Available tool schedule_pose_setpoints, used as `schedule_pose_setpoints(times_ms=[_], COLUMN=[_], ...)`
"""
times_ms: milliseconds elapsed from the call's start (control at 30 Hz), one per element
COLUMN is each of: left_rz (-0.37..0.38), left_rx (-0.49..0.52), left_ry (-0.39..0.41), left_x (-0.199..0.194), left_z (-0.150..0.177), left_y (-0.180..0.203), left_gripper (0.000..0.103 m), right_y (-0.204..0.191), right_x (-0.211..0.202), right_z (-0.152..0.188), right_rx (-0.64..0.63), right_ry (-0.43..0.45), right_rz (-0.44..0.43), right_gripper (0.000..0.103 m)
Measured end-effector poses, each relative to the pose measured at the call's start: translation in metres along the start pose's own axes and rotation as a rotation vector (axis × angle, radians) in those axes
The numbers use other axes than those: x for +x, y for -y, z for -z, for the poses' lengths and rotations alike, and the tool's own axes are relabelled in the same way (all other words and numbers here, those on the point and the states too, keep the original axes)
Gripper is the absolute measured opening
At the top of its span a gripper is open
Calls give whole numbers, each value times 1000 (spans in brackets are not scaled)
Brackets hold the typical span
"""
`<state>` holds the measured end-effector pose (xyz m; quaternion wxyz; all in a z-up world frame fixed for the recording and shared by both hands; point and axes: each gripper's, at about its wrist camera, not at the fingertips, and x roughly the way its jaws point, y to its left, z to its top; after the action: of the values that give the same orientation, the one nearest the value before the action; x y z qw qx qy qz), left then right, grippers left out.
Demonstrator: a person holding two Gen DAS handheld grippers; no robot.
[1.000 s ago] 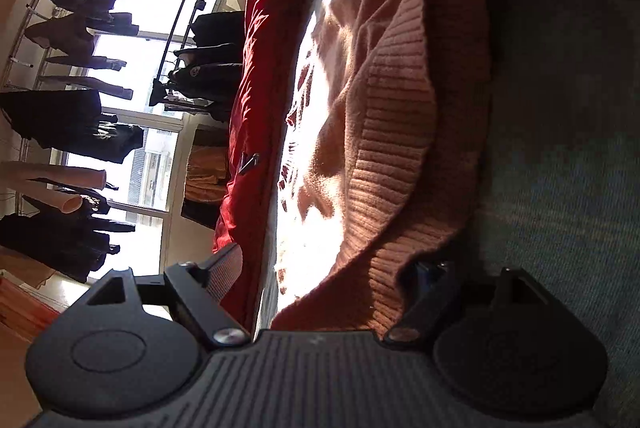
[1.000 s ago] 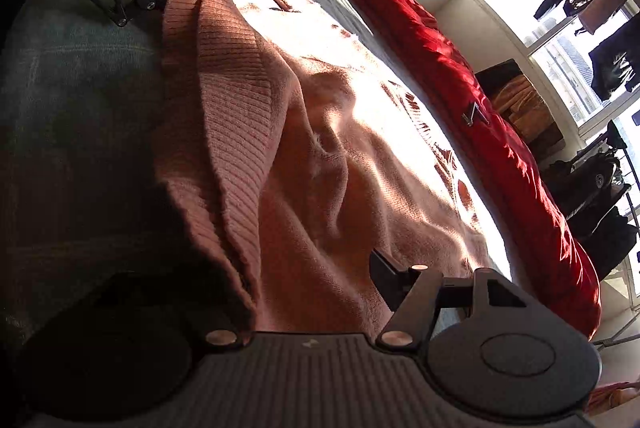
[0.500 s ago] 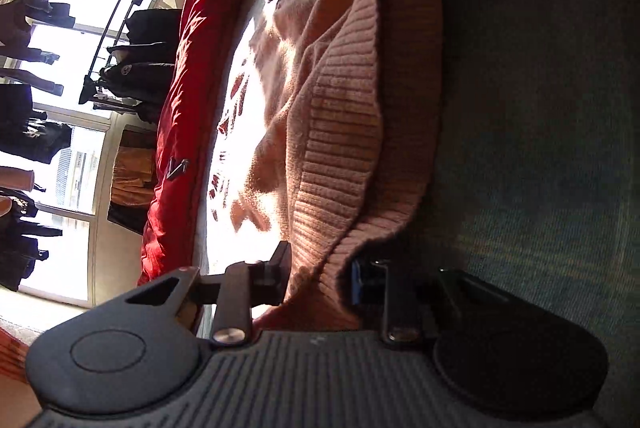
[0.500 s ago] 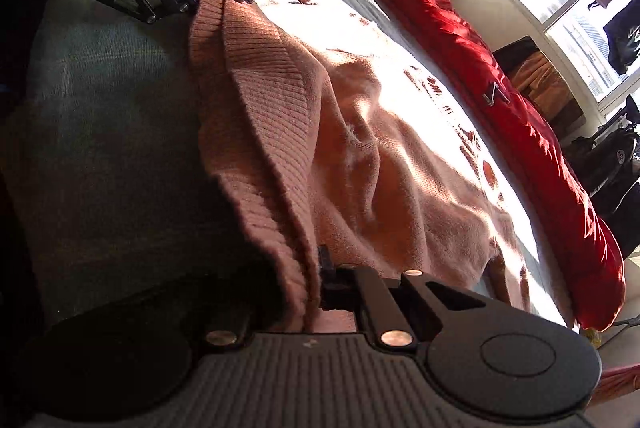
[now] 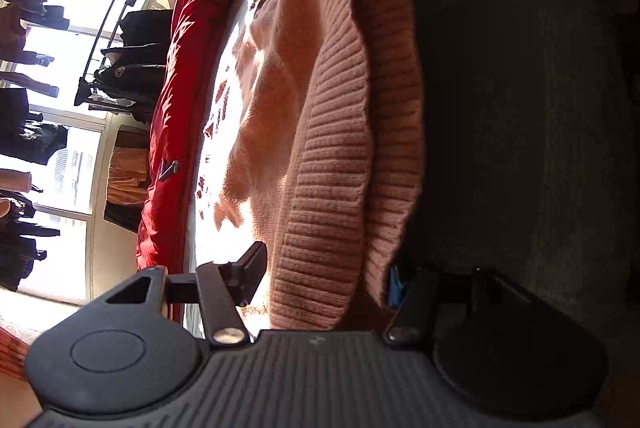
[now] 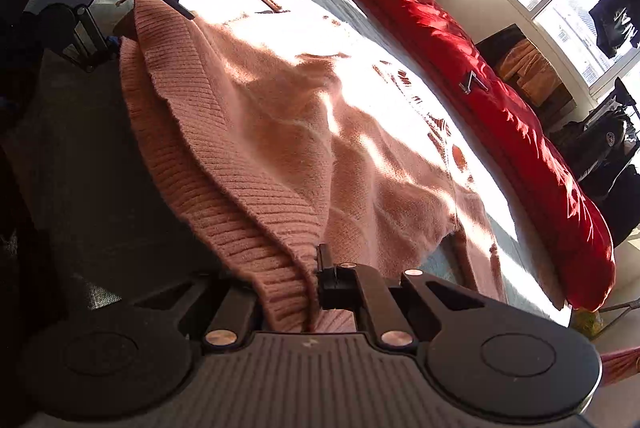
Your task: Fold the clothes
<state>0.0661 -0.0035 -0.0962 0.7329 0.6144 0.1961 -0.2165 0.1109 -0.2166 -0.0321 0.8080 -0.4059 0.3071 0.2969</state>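
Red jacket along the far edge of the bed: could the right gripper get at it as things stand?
Probably not yet. The right gripper is shut on the pink sweater's ribbed hem, and the sweater lies spread between it and the red jacket.

The sweater (image 6: 304, 132) is a pink knit with a wide ribbed hem band (image 5: 332, 188) — it lies spread across the bed (image 6: 80, 164), whose cover is grey-green, with most of the body in bright sunlight and the hem side in shadow. The hem is lifted off the bed at both corners, each pinched between the fingers of a tool, so the ribbed edge stands up in a doubled, curling fold between them. The body behind it is rumpled into soft wrinkles. A darker pattern shows near the far edge — too washed out by glare to make out
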Motion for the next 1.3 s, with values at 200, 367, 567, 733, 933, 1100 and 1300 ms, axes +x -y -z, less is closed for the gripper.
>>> schedule_pose_setpoints(times_ms=[200, 367, 567, 733, 933, 1100, 1300], left_rz=[47, 114, 97, 53, -94, -6, -88], left_rx=[-45, -127, -169, -105, -45, -168, -211], left_ry=[-9, 7, 19, -8, 0, -42, -15], left_x=[-4, -20, -34, -12, 2, 7, -14], left_z=[2, 2, 6, 1, -9, -13, -6], left_y=[1, -12, -32, 3, 26, 10, -12], left_gripper=[21, 4, 13, 26, 63, 5, 5], right_y=[-11, -15, -20, -25, -31, -33, -32], right_x=[16, 18, 22, 27, 33, 32, 19], right_z=[10, 14, 19, 22, 27, 26, 17], right_rx=[-26, -45, -34, 4, 49, 71, 66], right_ry=[-16, -12, 1, 18, 38, 52, 63], right_rz=[-39, -60, -57, -30, 3, 22, 26], right_gripper=[15, 18, 18, 40, 40, 15, 8])
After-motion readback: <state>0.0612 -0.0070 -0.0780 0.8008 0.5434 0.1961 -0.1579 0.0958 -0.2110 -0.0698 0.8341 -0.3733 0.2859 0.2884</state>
